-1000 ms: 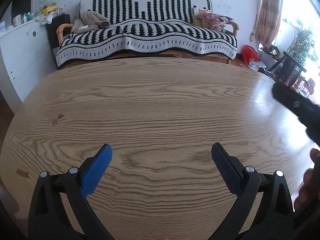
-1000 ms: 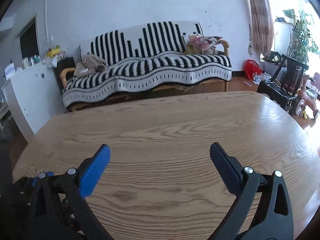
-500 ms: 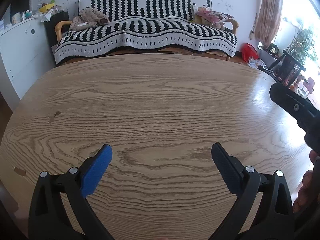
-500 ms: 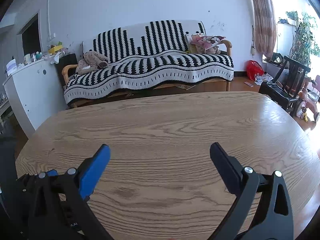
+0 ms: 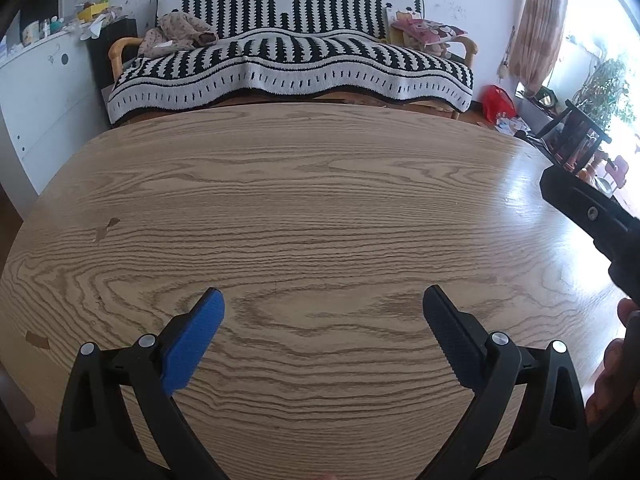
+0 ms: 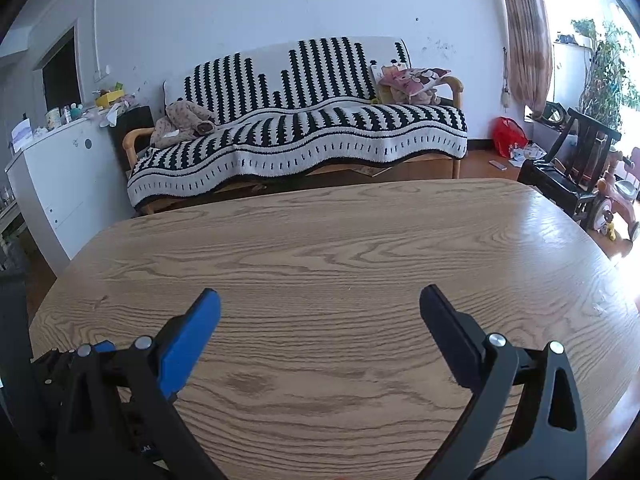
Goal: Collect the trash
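My left gripper (image 5: 322, 300) is open and empty, held low over the oval wooden table (image 5: 320, 208). My right gripper (image 6: 320, 300) is open and empty over the same table (image 6: 340, 248). One black finger of the right gripper shows at the right edge of the left wrist view (image 5: 588, 212). Part of the left gripper shows at the lower left of the right wrist view (image 6: 60, 360). No trash item is visible on the table top. A small dark chip (image 5: 106, 228) and a brown mark (image 5: 38, 340) show on the wood at the left.
A sofa with a black-and-white striped blanket (image 6: 296, 136) stands behind the table. A white cabinet (image 6: 60, 176) with clutter is at the left. A red bag (image 6: 508, 132), scattered papers, a dark chair (image 6: 572, 176) and a toy tricycle (image 6: 616, 204) are on the floor at the right.
Both views have shifted slightly; the left gripper tilted a little so the sofa sits higher and then lower in its view. Both grippers stayed open and empty.
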